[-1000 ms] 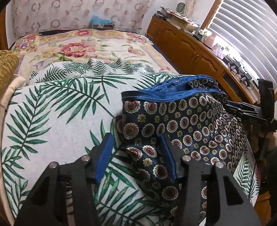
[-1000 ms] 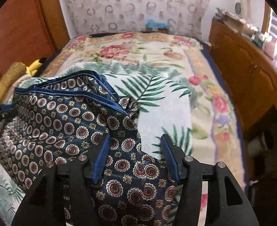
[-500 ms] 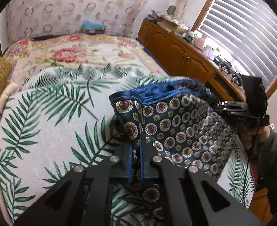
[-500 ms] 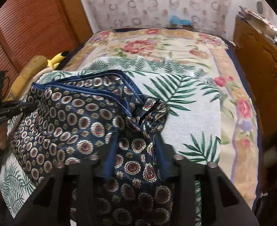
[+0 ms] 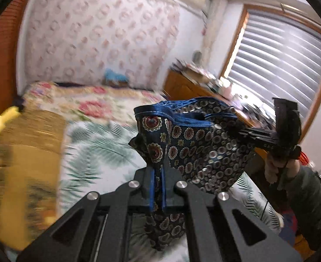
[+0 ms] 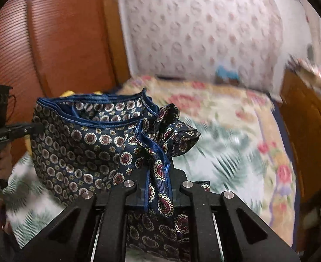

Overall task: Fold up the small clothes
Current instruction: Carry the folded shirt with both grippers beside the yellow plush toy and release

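Looking from the left side across, there was a gold cushion [image 5: 27, 152] at the edge of the bed [image 5: 90, 139], then the palm-leaf sheet, and above it the navy patterned shorts [image 5: 195, 144] hanging in the air between both tools. The left gripper [image 5: 157, 183] was clamped tight, its blue pads pinching a thin fold of the fabric near one side with basically no gap showing. Further right, the right gripper [image 6: 158, 187] had just been closing on a thicker, bunched-up wad of cloth with the blue hem running through it, so its jaws sat a bit apart but were pressing on the fabric. The blue-trimmed waistband [image 6: 90, 109] was sagging open between the two grips, and the garment looked clear of the bed, though the blur made it hard to be sure about the lowest bit. My read: this was the pick-up-and-spread step, no fold made yet. Next move probably needed the two hands pulled apart to get the cloth taut, then laid flat on the sheet before folding it over.
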Tool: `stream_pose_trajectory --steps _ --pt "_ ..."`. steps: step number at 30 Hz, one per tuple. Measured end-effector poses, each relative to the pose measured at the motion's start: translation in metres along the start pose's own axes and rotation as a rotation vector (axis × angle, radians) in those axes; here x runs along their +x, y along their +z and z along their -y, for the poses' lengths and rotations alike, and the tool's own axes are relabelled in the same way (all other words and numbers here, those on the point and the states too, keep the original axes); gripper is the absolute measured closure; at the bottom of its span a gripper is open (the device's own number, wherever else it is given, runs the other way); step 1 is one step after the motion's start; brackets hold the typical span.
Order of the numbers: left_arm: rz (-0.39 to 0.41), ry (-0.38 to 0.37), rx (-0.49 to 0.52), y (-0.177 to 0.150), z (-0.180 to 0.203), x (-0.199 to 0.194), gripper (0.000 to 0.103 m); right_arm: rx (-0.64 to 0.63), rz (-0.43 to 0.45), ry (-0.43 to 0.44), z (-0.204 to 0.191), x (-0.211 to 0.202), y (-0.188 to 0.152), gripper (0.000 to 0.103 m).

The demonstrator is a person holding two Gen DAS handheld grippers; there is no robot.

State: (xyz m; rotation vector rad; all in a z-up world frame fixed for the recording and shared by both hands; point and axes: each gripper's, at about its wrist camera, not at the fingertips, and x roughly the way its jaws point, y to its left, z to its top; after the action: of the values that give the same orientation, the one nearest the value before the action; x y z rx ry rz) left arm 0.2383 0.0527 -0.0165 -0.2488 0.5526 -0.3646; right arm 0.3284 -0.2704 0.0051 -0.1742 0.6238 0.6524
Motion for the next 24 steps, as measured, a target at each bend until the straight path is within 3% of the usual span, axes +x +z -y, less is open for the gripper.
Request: stream_pose_trajectory --steps 6,12,19,24 --pt "0.104 0.184 -0.074 -0.003 -0.072 -0.074 0.102 -0.201 0.053 0.105 -0.086 0.037 0.080 0.094" --pt "0.088 0.353 -0.204 -0.036 -0.150 -0.098 0.102 -0.377 0.024 0.169 -0.173 0.114 0.143 0.094" --pt "0.020 0.414 -0.288 -0.080 -0.182 -0.085 0.102 -0.527 -0.040 0.180 -0.265 0.218 0.181 0.097" --pt "0.010 0.433 -0.294 -0.097 -0.180 -0.084 0.102 -0.510 -0.018 0.177 -0.288 0.258 0.187 0.099"
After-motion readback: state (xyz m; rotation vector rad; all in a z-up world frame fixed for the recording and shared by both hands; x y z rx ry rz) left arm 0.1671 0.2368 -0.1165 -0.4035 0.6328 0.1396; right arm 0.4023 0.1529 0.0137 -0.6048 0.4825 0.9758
